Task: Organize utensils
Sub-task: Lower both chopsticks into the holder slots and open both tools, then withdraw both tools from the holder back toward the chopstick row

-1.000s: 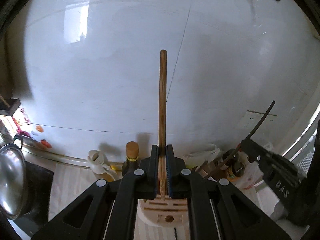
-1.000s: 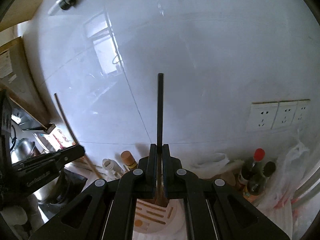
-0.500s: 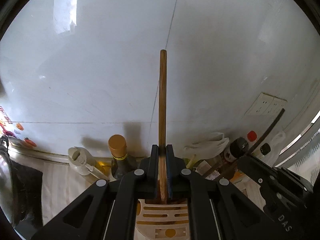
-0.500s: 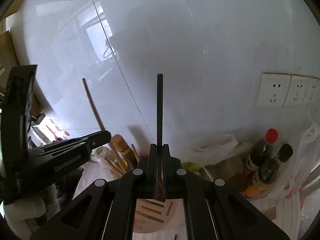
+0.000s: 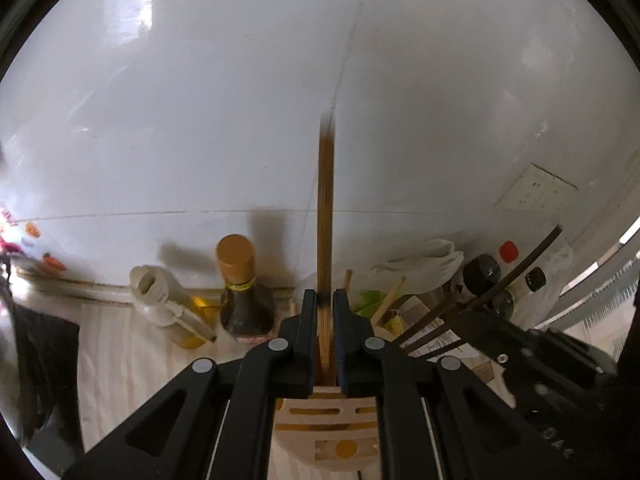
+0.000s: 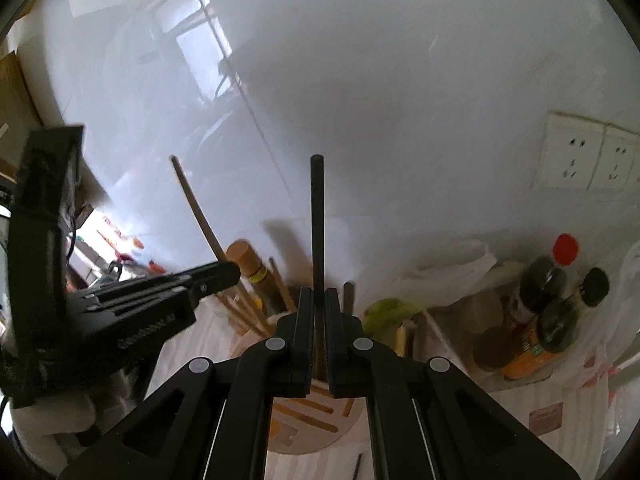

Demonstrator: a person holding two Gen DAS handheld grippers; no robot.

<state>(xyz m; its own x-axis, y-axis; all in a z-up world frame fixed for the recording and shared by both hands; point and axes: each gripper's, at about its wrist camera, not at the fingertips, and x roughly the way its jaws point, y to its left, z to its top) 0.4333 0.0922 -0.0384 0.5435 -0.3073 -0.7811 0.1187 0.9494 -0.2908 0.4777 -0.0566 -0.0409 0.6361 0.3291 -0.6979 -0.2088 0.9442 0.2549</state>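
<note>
Currently, white tiled wall [image 5: 200,120] backs the worktop [image 5: 120,360]. Slotted wooden utensil holder [image 5: 332,436] stands near the worktop's back edge. Left tool [image 5: 326,304] is clamped on an upright brown chopstick [image 5: 326,220] above the holder. Right tool [image 6: 319,304] is clamped on a black chopstick [image 6: 318,220], likewise upright over the holder.

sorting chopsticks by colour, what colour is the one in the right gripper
Black; the chopstick clamped in the right gripper shows best in the right wrist view.
</note>
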